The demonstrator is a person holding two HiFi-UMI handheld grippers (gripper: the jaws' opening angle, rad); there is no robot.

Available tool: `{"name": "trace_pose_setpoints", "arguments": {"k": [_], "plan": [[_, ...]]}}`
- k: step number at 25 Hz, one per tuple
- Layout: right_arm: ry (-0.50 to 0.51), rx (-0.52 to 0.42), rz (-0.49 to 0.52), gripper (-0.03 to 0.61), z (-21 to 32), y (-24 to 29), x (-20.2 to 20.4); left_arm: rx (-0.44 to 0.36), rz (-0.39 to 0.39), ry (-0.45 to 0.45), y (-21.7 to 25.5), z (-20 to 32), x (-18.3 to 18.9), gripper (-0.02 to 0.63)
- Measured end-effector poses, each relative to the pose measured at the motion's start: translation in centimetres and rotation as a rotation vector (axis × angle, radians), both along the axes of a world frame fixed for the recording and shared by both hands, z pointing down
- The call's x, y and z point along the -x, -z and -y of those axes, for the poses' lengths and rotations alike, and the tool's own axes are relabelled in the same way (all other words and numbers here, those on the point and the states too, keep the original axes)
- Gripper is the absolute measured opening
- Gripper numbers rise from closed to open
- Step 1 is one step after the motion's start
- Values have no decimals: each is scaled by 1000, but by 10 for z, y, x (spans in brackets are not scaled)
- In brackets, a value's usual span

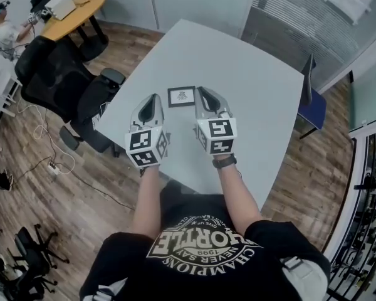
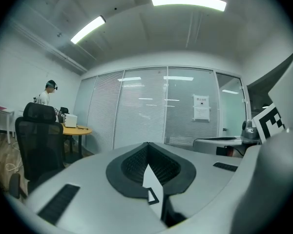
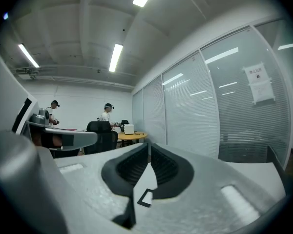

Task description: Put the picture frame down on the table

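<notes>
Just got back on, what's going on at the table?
A person holds a gripper in each hand above the pale grey table. The small black-framed picture lies flat on it between the left gripper and right gripper, held by neither. Both pairs of jaws are closed on nothing; the frame looks already put down.

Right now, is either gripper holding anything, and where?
Nothing: left gripper and right gripper are shut and empty; picture frame lies on the table.

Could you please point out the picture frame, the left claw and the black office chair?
picture frame [image 1: 182, 96]: head view, its printed centre.
left claw [image 1: 155, 99]: head view, between its fingertips.
black office chair [image 1: 50, 74]: head view, its backrest.
</notes>
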State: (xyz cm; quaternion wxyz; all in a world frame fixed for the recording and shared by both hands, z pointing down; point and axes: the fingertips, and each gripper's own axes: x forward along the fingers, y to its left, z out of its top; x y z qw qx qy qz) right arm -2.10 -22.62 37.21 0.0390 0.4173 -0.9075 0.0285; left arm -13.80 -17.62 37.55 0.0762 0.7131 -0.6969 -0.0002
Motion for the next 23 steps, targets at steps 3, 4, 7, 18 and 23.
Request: {"name": "trace_pose_setpoints", "arguments": {"k": [3, 4, 7, 18, 23], "plan": [[-7, -9, 3, 14, -6, 3, 1, -24, 2, -3, 8, -8, 1, 6], [-11, -12, 6, 14, -7, 5, 0, -30, 1, -4, 10, -9, 1, 6], [-31, -16, 9, 14, -7, 6, -3, -44, -9, -9, 12, -11, 1, 6], [-86, 45, -14, 14, 28, -24, -4, 27, 3, -67, -19, 27, 2, 6], [-107, 102, -34, 14, 75, -64, 6, 97, 0, -64, -59, 73, 19, 6]]}}
